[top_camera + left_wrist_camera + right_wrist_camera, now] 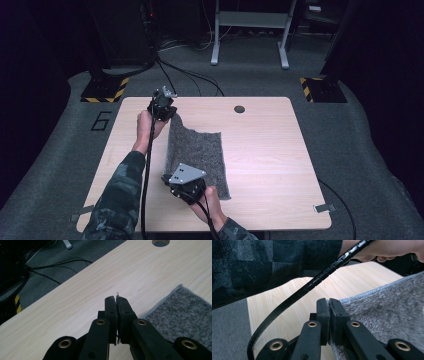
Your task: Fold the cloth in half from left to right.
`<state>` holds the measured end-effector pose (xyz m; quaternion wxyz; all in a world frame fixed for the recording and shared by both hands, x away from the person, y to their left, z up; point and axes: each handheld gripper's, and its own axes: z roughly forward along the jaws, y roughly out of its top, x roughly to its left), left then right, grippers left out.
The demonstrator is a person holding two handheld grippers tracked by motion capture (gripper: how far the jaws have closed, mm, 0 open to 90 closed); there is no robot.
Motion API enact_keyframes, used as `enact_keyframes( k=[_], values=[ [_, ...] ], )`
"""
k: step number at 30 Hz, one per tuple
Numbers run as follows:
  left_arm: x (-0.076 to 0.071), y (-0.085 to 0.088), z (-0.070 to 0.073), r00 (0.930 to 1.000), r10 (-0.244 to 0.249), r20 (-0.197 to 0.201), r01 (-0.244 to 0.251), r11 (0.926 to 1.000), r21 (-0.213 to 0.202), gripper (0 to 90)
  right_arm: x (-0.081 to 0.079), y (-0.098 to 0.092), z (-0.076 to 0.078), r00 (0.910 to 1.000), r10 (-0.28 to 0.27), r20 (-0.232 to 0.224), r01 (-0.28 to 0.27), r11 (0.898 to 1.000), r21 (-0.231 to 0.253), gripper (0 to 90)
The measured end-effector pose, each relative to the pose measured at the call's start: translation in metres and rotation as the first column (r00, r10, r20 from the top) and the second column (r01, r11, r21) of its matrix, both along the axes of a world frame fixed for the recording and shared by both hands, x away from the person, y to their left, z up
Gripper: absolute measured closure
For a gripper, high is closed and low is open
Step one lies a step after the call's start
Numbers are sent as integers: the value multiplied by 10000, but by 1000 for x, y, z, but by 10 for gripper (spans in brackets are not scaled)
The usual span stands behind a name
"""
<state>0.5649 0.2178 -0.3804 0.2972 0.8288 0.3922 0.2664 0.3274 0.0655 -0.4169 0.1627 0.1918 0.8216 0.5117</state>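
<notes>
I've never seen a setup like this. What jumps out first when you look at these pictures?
Most striking is the grey, fuzzy rectangular cloth in the middle of the pale wooden table, its left edge lifted off the wood. A black claw is clamped on each end of that edge: the left claw at the far corner, the right claw at the near one. Each is held in a hand from a camouflage-patterned sleeve.

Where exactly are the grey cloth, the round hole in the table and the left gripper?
grey cloth (197,152), high view, middle of its flat part.
round hole (239,109), high view, its dark centre.
left gripper (116,300), left gripper view, between its shut fingers' tips.
</notes>
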Motion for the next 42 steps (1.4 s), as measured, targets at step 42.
enact_keyframes(
  k=[42],
  values=[
    [31,-121,-59,9878,-1059,-1139,1140,9912,667,873,3,-111,-67,9632,-2283,-1418,2209,9730,-662,868]
  ],
)
